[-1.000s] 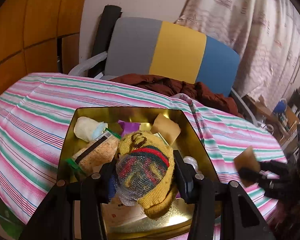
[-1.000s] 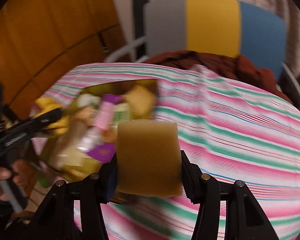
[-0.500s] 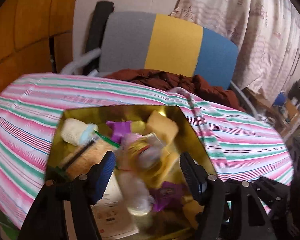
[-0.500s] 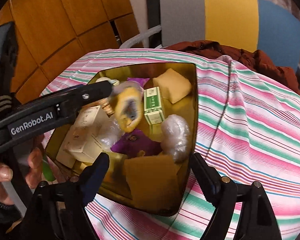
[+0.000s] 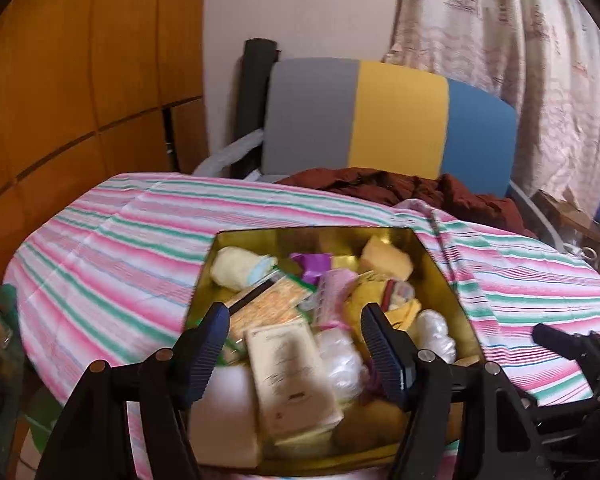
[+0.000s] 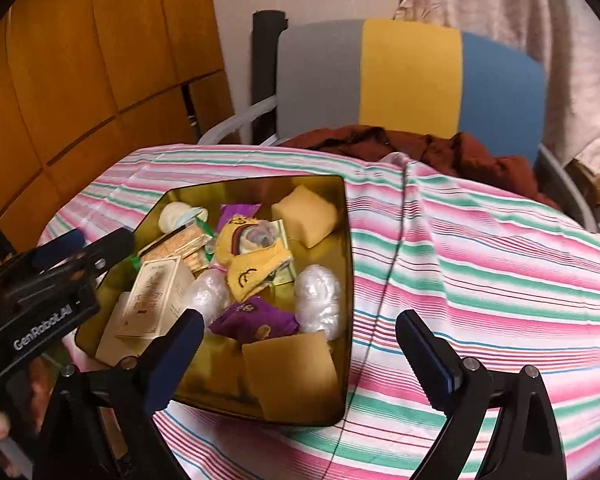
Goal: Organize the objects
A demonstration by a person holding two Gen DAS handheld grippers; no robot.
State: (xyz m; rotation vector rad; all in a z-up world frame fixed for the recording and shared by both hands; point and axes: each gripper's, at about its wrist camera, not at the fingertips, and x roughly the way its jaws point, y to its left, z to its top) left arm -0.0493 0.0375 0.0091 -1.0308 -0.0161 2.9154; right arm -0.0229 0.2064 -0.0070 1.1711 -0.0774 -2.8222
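A gold tin (image 6: pixel 346 240) (image 5: pixel 448 284) sits on the striped cloth, filled with several items. A yellow knit sock (image 6: pixel 256 256) (image 5: pixel 370 300) lies in its middle. One tan sponge (image 6: pixel 294 368) leans in the near corner and another sponge (image 6: pixel 304 216) (image 5: pixel 386 258) rests at the far side. A cream box (image 6: pixel 156 296) (image 5: pixel 290 372), cracker pack (image 5: pixel 268 308), purple pouch (image 6: pixel 254 320) and plastic-wrapped balls (image 6: pixel 318 296) lie among them. My left gripper (image 5: pixel 294 354) hangs open over the tin's near end, holding nothing. Also open and holding nothing, my right gripper (image 6: pixel 300 352) is above the tin's near right corner.
The pink, green and white striped tablecloth (image 6: pixel 480 260) spreads wide to the right of the tin. A chair with a grey, yellow and blue back (image 6: pixel 410 76) and a brown garment (image 6: pixel 420 148) stands behind the table. Wooden panels (image 5: pixel 80 80) lie left.
My left gripper opened and let the yellow sock fall into the tin. My right gripper opened and dropped the tan sponge into the tin's near corner. Both pulled back a little.
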